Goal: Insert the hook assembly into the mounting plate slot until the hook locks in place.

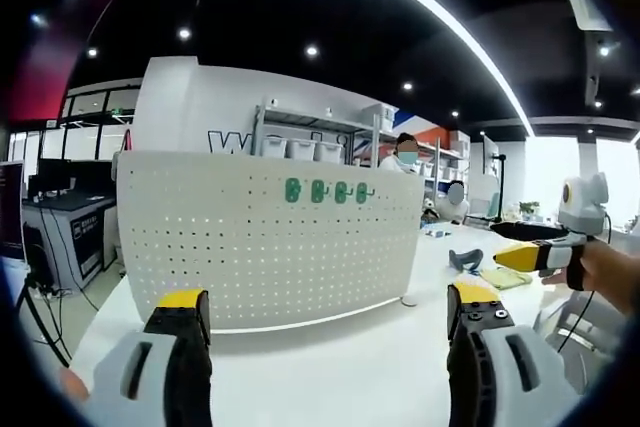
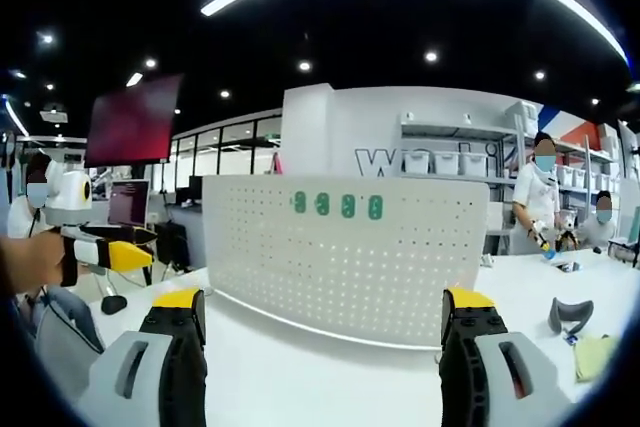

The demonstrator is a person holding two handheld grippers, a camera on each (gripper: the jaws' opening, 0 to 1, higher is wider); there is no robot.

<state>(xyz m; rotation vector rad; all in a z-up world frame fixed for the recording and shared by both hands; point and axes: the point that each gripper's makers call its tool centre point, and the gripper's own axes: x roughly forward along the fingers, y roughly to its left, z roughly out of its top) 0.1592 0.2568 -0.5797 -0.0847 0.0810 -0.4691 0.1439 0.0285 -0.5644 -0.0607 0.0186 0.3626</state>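
Observation:
A white perforated mounting plate [image 1: 265, 242] stands upright on the white table, also seen in the right gripper view as the mounting plate [image 2: 345, 257]. Several green hooks [image 1: 325, 191] hang in a row near its top edge; the same hooks [image 2: 338, 205] show from the other side. My left gripper [image 1: 325, 322] is open, empty, short of the plate. My right gripper [image 2: 322, 322] is open and empty too, facing the plate. The right gripper [image 1: 545, 247] enters the left gripper view at the right; the left gripper [image 2: 100, 247] enters the right gripper view at the left.
The white table [image 1: 340, 372] carries a grey curved piece [image 1: 466, 260] and a yellow-green cloth [image 1: 505, 277] at the right of the plate. People stand behind near shelving [image 2: 540, 197]. A desk with monitors [image 1: 55, 197] lies at the left.

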